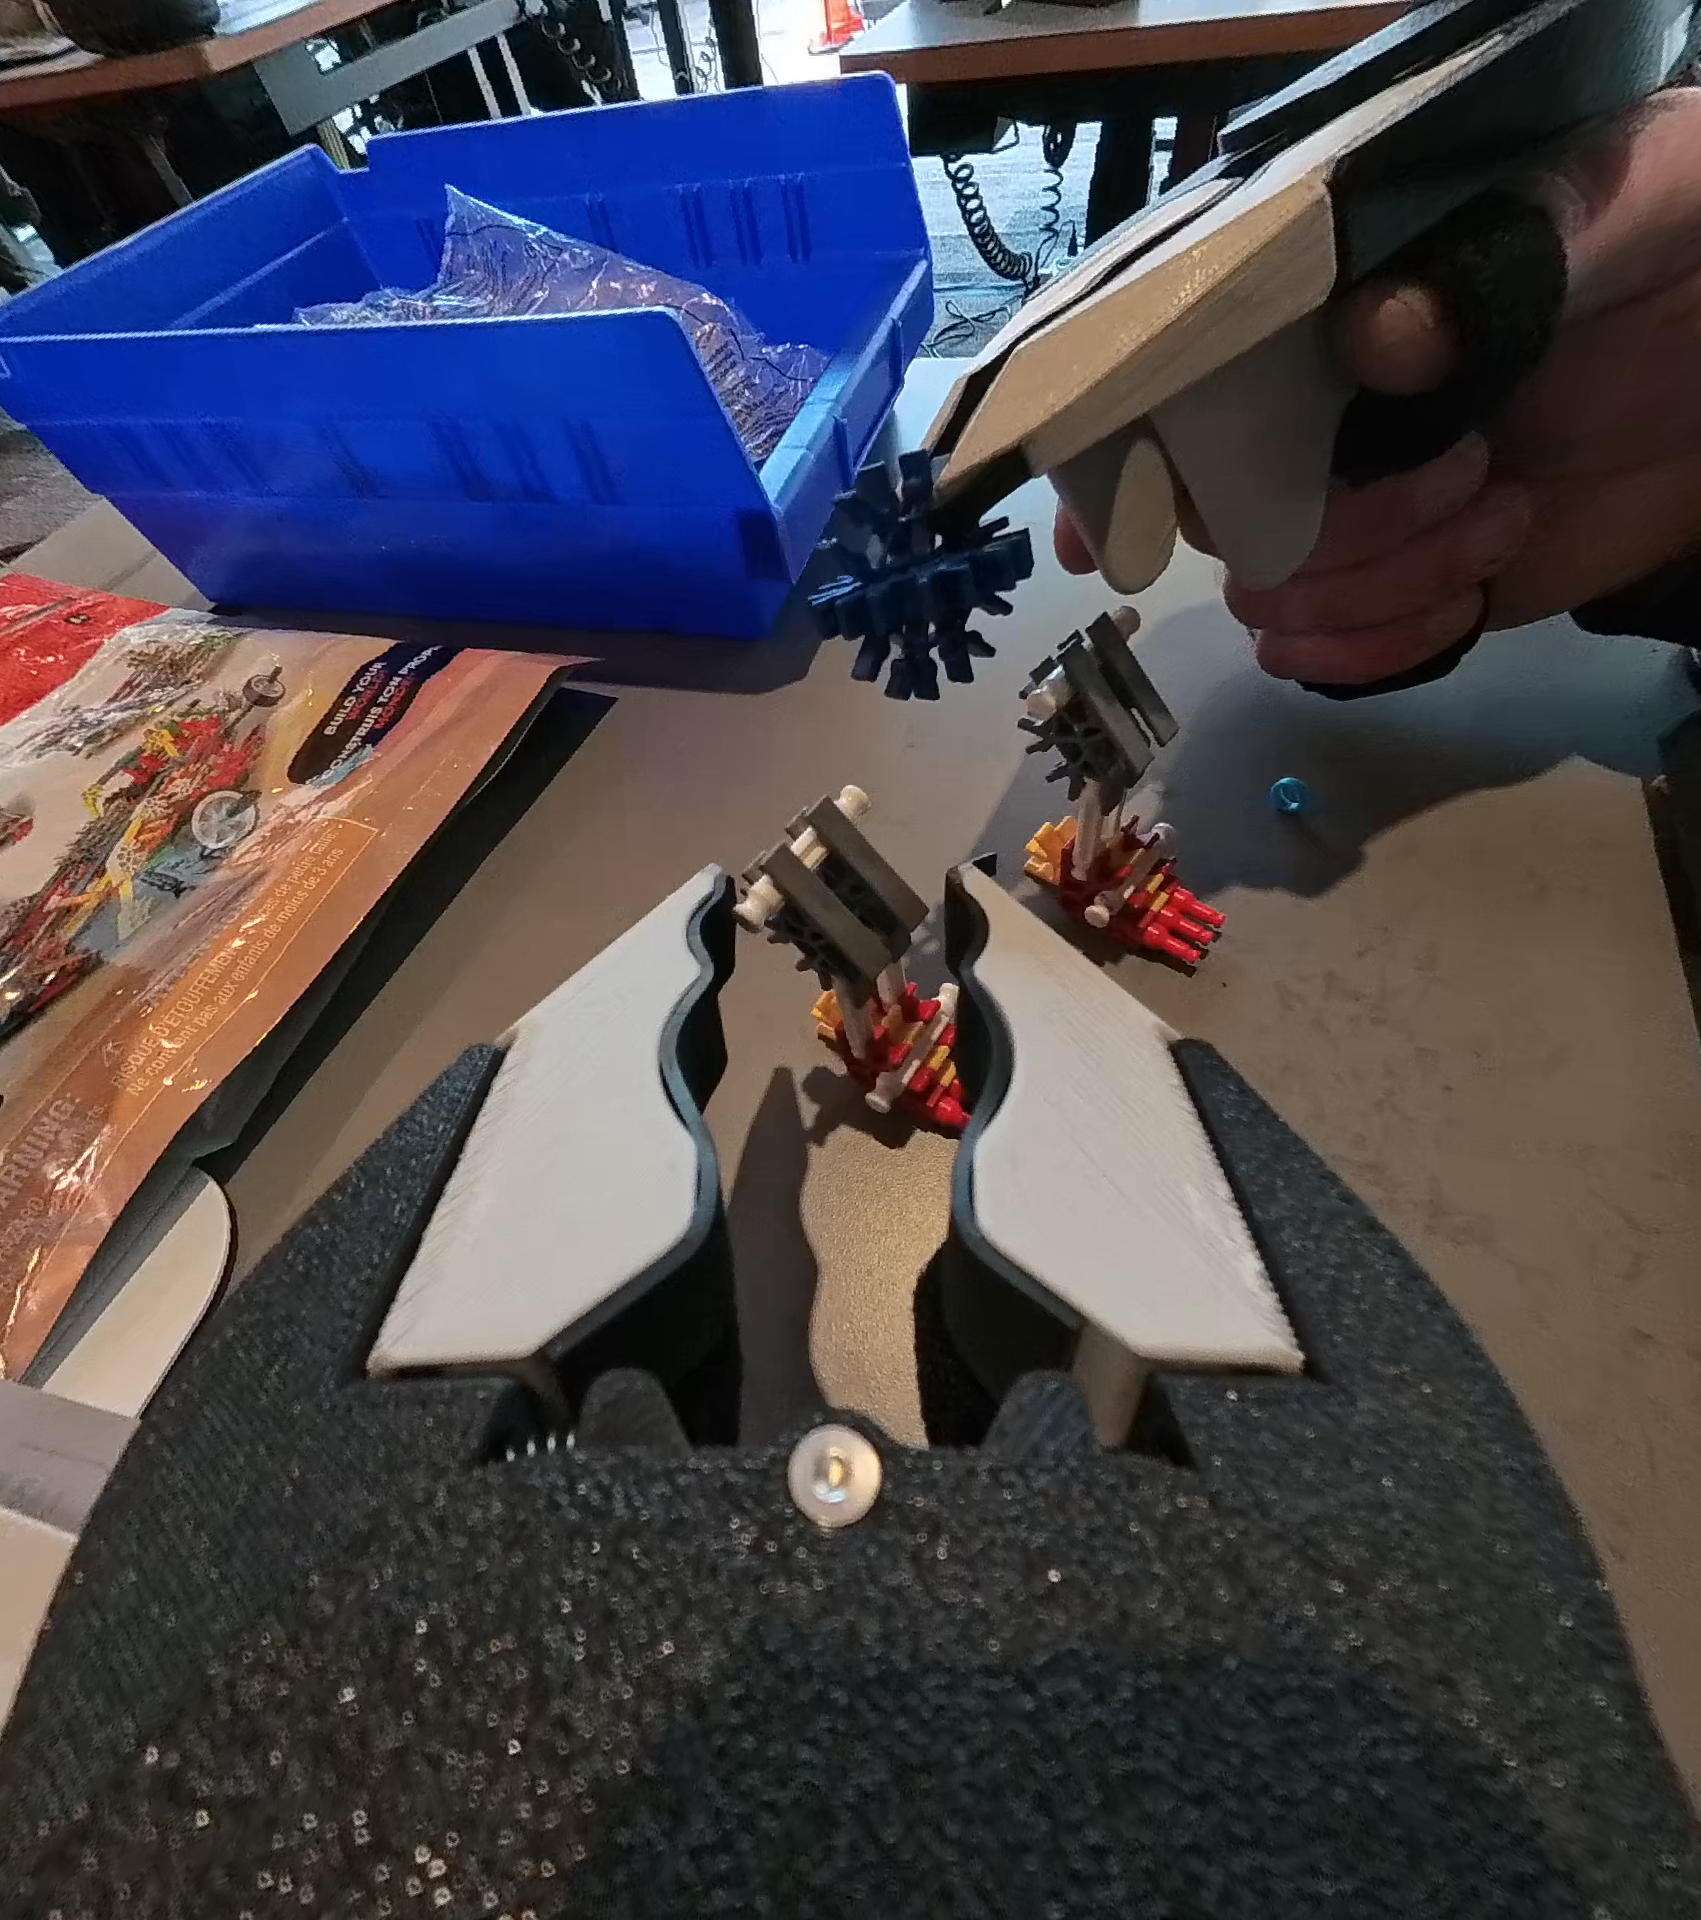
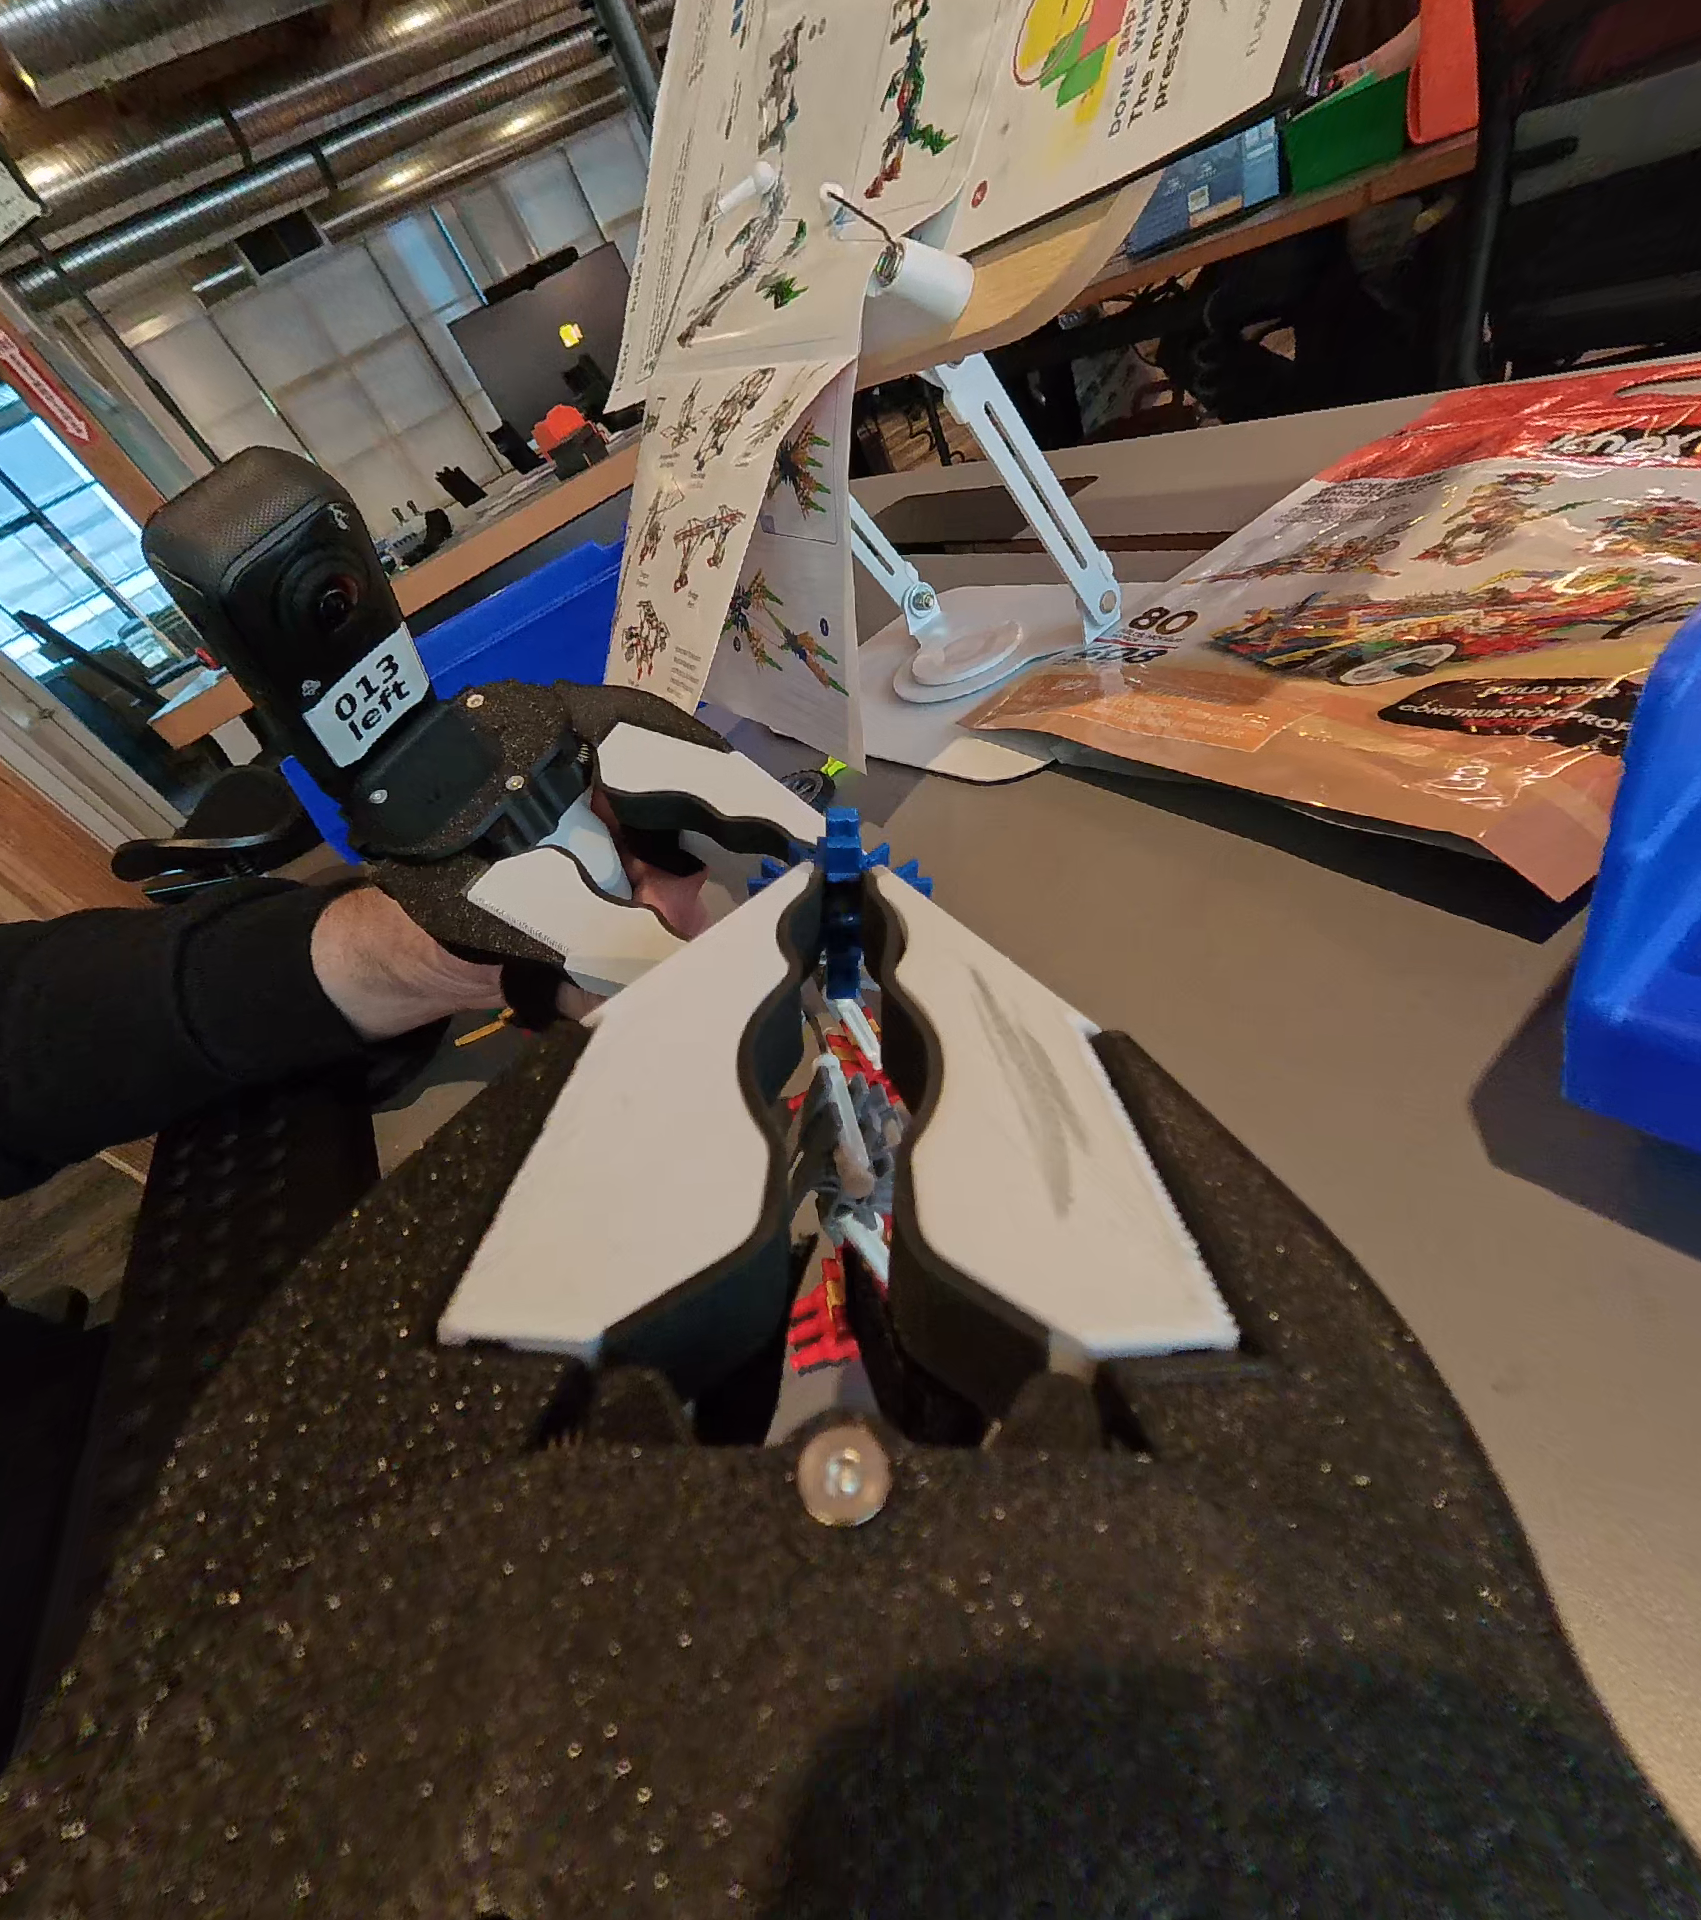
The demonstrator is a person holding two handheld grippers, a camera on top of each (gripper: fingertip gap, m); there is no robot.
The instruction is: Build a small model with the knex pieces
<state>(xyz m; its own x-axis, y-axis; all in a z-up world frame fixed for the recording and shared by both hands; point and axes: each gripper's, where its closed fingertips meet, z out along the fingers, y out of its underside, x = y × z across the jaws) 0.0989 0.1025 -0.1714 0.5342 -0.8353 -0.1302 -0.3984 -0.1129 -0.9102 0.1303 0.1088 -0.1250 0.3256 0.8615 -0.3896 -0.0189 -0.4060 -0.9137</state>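
Our right hand-held gripper point(image 2: 841, 883) pinches a blue toothed connector point(image 1: 919, 582) above two small builds point(image 1: 872, 977) standing on the worktop point(image 1: 1345, 1091), while our left hand-held gripper point(image 1: 841, 899) gapes around one, touching nothing.

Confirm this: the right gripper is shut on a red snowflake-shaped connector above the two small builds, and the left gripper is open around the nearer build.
Wrong colour. The connector in the right gripper is dark blue, as the left wrist view shows. The left gripper is open around the nearer build, with the farther build beyond.
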